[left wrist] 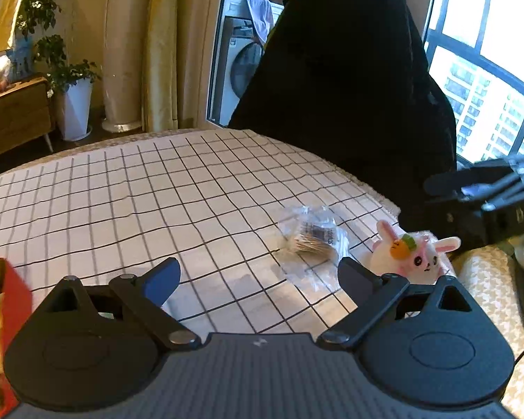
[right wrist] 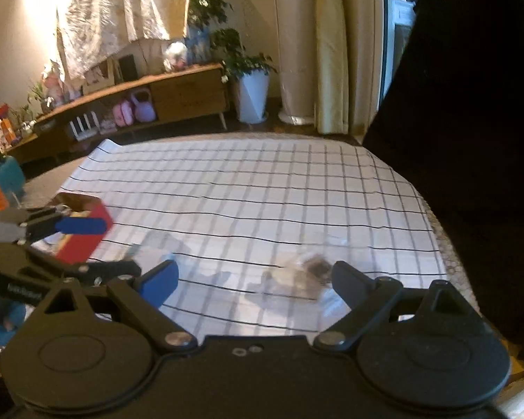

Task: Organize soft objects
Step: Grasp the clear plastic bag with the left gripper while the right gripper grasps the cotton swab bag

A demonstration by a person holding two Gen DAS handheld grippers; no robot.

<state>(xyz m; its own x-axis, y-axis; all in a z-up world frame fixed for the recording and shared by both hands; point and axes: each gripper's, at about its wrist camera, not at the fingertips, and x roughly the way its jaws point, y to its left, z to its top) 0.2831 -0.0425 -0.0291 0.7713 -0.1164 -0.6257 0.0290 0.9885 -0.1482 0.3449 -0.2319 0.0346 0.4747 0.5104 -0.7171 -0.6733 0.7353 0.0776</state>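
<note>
A small white and pink plush rabbit [left wrist: 410, 255] with an orange carrot lies at the near right edge of the checked cloth [left wrist: 157, 192]. A clear plastic bag of cotton swabs [left wrist: 312, 235] lies just left of it; it shows blurred in the right wrist view [right wrist: 302, 267]. A red box [left wrist: 12, 296] stands at the left edge; it also shows in the right wrist view [right wrist: 84, 228]. My left gripper [left wrist: 258, 279] is open and empty, above the cloth, short of the bag. My right gripper [right wrist: 255, 279] is open and empty near the bag.
The cloth [right wrist: 262, 188] covers a table. A person in black [left wrist: 349, 70] stands at the right side. The other gripper [right wrist: 70, 241] shows by the red box. A wooden sideboard [right wrist: 157, 97] and a potted plant [right wrist: 251, 94] stand beyond the table.
</note>
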